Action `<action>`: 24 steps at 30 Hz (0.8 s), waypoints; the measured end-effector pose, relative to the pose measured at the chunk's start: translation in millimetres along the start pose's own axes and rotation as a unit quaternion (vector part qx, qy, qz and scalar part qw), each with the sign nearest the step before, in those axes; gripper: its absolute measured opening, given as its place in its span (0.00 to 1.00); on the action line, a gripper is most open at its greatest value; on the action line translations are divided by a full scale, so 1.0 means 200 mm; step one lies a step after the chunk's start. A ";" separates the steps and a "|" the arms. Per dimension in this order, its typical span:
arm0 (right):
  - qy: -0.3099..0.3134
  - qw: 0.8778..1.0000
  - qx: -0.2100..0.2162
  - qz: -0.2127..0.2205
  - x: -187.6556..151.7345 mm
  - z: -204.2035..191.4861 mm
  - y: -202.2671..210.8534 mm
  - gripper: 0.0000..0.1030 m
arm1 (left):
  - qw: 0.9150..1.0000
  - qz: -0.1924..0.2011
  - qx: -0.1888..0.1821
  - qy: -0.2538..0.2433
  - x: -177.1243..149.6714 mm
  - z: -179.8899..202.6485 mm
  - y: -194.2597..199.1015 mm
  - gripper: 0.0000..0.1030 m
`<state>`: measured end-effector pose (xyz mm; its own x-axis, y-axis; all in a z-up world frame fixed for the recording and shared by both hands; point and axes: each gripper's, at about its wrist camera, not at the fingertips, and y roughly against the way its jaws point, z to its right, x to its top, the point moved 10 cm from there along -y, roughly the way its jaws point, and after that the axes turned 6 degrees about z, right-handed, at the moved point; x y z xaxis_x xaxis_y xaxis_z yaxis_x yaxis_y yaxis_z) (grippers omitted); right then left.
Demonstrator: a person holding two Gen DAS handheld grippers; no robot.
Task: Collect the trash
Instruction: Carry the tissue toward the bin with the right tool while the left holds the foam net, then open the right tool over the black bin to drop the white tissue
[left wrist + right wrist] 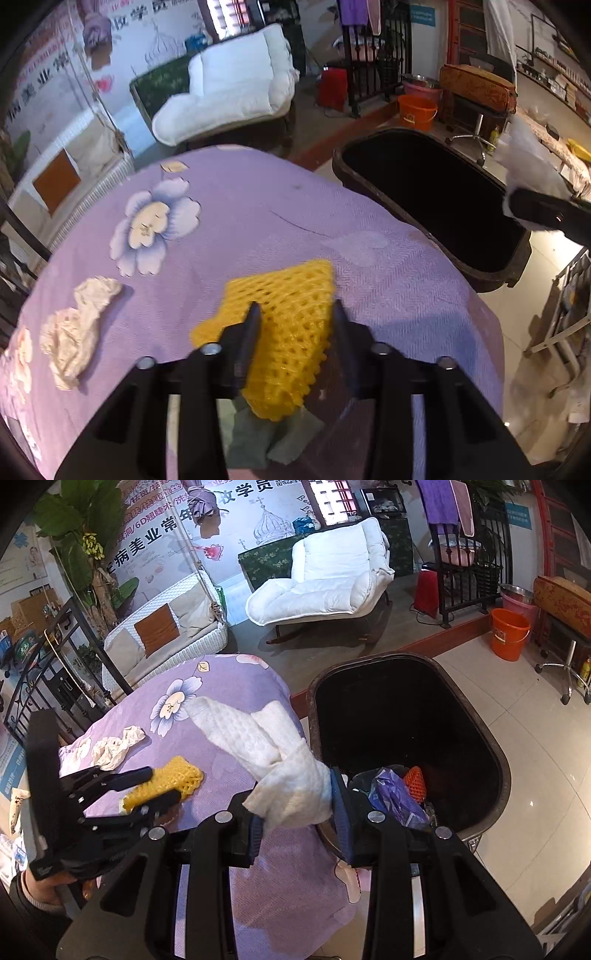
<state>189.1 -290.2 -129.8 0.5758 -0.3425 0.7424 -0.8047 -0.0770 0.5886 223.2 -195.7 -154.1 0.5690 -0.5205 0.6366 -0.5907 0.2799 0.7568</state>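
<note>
A yellow foam net [291, 317] lies on the purple flowered tablecloth [258, 221]. My left gripper [295, 314] is shut on the net, one finger on each side; in the right wrist view the left gripper [162, 784] pinches the yellow net [177, 775] low over the cloth. My right gripper [295, 812] is shut on a long white paper towel [273, 746], held beside the near rim of the black trash bin [506, 775]. That bin [369, 181] stands just past the table's right edge. A crumpled tissue [74, 328] rests on the cloth to the left.
Inside the bin lie a purple plastic bag [395, 797] and an orange foam net [415, 779]. A white lounge chair [325, 579] and a wicker sofa [166, 635] stand behind the table. An orange bucket [508, 633] sits on the tiled floor to the right.
</note>
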 end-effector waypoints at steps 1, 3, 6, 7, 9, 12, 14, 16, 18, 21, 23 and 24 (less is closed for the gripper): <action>-0.001 1.000 -0.002 0.000 0.00 0.01 0.00 0.33 | 1.000 0.000 -0.009 0.012 0.01 0.00 0.00 0.24; -0.003 1.000 -0.006 0.001 0.00 0.04 0.01 0.33 | 0.999 0.011 -0.013 0.030 0.05 -0.02 0.02 0.14; -0.004 1.000 -0.017 0.004 0.02 0.10 0.01 0.33 | 0.995 0.063 -0.046 0.065 0.15 -0.03 0.15 0.13; -0.005 1.000 -0.022 0.005 0.03 0.12 0.00 0.33 | 0.992 0.086 -0.059 0.078 0.18 -0.03 0.22 0.13; -0.008 1.000 -0.029 0.006 0.05 0.16 -0.02 0.33 | 0.988 0.107 -0.065 0.091 0.23 -0.03 0.28 0.13; -0.010 0.999 -0.036 0.004 0.08 0.21 -0.06 0.33 | 0.978 0.134 -0.099 0.122 0.26 0.01 0.36 0.13; -0.012 0.999 -0.047 -0.004 0.09 0.26 -0.12 0.33 | 0.973 0.139 -0.119 0.139 0.27 0.04 0.37 0.13; -0.016 0.998 -0.053 -0.015 0.11 0.30 -0.18 0.33 | 0.972 0.142 -0.124 0.139 0.27 0.09 0.38 0.13; -0.021 0.998 -0.060 -0.027 0.11 0.34 -0.22 0.33 | 0.971 0.143 -0.133 0.136 0.26 0.13 0.38 0.13; -0.032 0.996 -0.068 -0.048 0.09 0.40 -0.31 0.33 | 0.970 0.137 -0.148 0.133 0.25 0.23 0.36 0.13; -0.040 0.995 -0.073 -0.063 0.07 0.44 -0.37 0.33 | 0.970 0.132 -0.157 0.127 0.25 0.28 0.34 0.13; -0.041 0.994 -0.075 -0.066 0.07 0.45 -0.38 0.33 | 0.970 0.131 -0.160 0.124 0.25 0.30 0.34 0.13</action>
<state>245.5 -372.3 -193.7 0.6568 -0.4151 0.6296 -0.6883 0.0110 0.7253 177.5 -250.8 -79.4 0.5665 -0.1981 0.7999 -0.5489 0.6333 0.5455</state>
